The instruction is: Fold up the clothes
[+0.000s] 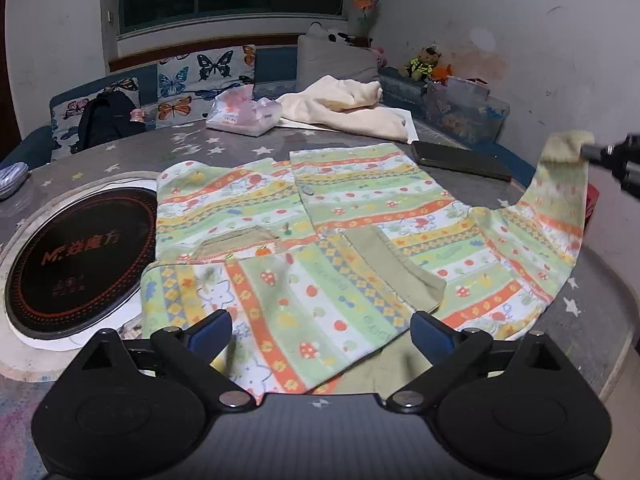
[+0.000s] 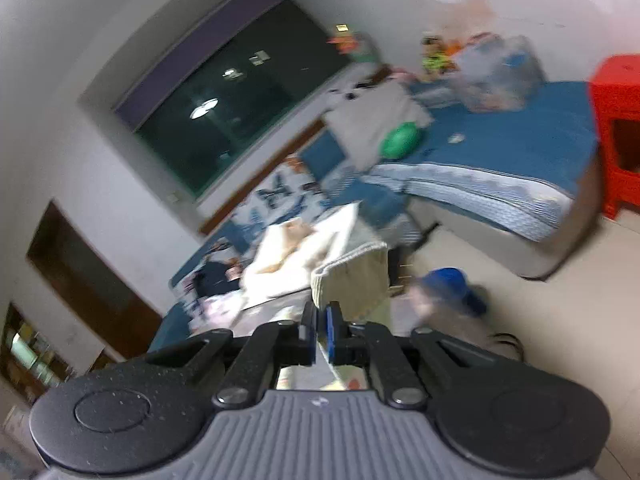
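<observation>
A child's patterned shirt (image 1: 320,216) with green, orange and yellow stripes lies spread on the round table (image 1: 120,152). Its near left sleeve is folded over the body. My left gripper (image 1: 322,330) is open just above that folded sleeve, holding nothing. My right gripper (image 2: 319,334) is shut on the beige cuff (image 2: 352,280) of the shirt's right sleeve. In the left wrist view the cuff (image 1: 566,146) is lifted off the table at the far right, with the right gripper (image 1: 592,152) pinching it and the sleeve (image 1: 556,216) hanging below.
A black induction hob (image 1: 76,256) is set into the table at the left. A dark phone (image 1: 460,160) lies behind the shirt. A cream garment (image 1: 344,104) and a plastic bag (image 1: 240,112) sit at the back. A blue sofa (image 2: 512,148) and red stool (image 2: 618,128) stand beyond.
</observation>
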The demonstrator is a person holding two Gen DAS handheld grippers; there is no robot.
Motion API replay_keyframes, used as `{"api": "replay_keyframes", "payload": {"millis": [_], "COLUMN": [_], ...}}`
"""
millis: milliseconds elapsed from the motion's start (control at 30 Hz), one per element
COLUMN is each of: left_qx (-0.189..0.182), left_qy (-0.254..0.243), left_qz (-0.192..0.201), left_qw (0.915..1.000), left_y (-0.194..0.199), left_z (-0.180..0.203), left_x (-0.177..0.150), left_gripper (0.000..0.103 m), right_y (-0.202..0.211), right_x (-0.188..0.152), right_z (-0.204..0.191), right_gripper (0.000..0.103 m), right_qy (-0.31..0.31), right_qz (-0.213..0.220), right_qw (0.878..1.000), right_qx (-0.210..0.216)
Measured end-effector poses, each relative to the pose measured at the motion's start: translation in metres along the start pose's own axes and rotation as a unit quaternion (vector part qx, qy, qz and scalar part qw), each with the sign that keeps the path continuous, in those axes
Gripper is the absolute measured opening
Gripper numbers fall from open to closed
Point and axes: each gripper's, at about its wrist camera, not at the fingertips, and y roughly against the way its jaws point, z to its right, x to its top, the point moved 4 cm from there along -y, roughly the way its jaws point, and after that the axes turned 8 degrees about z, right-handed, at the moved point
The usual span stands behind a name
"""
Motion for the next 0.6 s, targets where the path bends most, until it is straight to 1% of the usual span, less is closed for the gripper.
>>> {"api": "replay_keyframes", "payload": {"millis": [233,333,433,600], "left_qx": [0.005,0.01,0.016,0.02], "left_qy": [0.014,0.02,0.024,0.028], "left_qz": [-0.007,-0.009,-0.011,-0.013], "left_qw": [0.9999,0.9997,0.9995,0.9993], "left_y": [0.007,0.01,0.013,0.016], "left_z": [-0.015,-0.022,-0.028,-0.035], "left_x": [-0.009,-0.012,-0.015,-0.019], "left_gripper": [0.101,0.101,0.102,0.103], "right_y": [-0.018,-0.029,-0.043,-0.063], "right_x": [-0.017,-0.029,-0.044,-0.093], "right_z": [-0.077,-0.102,-0.121,-0.155], "right_gripper": [0.004,0.004,0.004,0.004], "right_qy": [0.042,0.055,0.063,0.09], "right_qz": [-0.032,-0.05,-0.076,-0.144], "right_qw": [0.995,0.991,0.986,0.973], "right_qx": [0.088,0.114,0.131,0.156]}}
